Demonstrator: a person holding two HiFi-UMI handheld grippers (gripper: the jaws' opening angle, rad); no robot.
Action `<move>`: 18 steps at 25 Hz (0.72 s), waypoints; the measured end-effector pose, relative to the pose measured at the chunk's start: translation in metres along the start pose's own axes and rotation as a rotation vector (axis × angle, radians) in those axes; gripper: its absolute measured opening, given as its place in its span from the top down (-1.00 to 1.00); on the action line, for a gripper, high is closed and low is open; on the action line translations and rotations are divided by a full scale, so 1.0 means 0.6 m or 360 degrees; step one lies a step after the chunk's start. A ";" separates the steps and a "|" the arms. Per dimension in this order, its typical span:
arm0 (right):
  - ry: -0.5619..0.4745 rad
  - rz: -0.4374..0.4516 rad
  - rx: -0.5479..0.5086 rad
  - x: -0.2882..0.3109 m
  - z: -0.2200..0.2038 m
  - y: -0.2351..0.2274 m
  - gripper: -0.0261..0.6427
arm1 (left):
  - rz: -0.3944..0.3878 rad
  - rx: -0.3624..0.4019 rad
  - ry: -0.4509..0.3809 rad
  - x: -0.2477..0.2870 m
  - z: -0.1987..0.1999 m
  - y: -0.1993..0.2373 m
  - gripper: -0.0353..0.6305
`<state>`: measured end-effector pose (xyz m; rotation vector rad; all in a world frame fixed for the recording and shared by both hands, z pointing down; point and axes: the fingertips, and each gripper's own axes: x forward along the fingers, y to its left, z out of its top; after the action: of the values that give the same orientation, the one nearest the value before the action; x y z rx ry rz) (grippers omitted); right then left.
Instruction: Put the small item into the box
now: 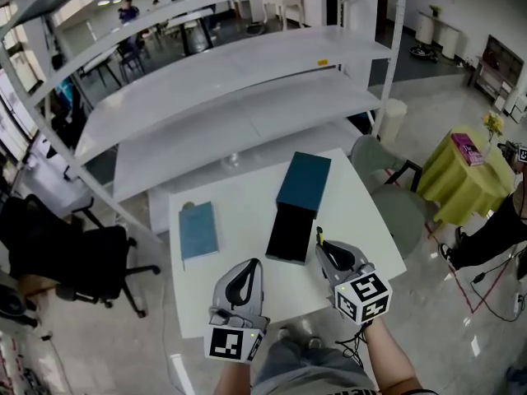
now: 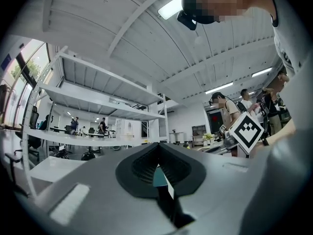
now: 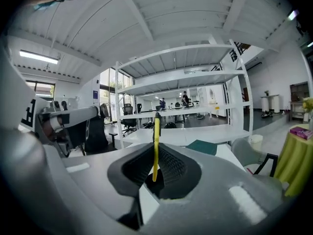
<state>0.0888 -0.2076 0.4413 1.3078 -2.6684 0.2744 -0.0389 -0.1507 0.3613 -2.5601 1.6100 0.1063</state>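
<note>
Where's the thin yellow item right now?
Right gripper view: the yellow item is clamped in the right claw; head view puts it at the table's near right, beside the open black box.

both grippers sit side by side at the front edge of the surface, pointing away from the person. the left gripper has its jaws pressed together on nothing. the right gripper, on a bare forearm, pinches a thin yellow stick upright.
</note>
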 end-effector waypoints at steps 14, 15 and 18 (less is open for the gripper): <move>0.0280 -0.0052 0.0111 0.093 -0.077 -0.011 0.84 | -0.0108 -0.0049 0.0057 0.024 -0.038 0.050 0.85; 0.0300 -0.0054 0.0118 0.098 -0.083 -0.011 0.84 | -0.0115 -0.0052 0.0061 0.025 -0.040 0.053 0.85; 0.0353 -0.0064 0.0141 0.110 -0.098 -0.013 0.84 | -0.0129 -0.0065 0.0076 0.029 -0.046 0.060 0.85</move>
<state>0.0583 -0.2491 0.5138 1.2714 -2.4676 0.5060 -0.0642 -0.1853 0.3843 -2.6743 1.5324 0.0722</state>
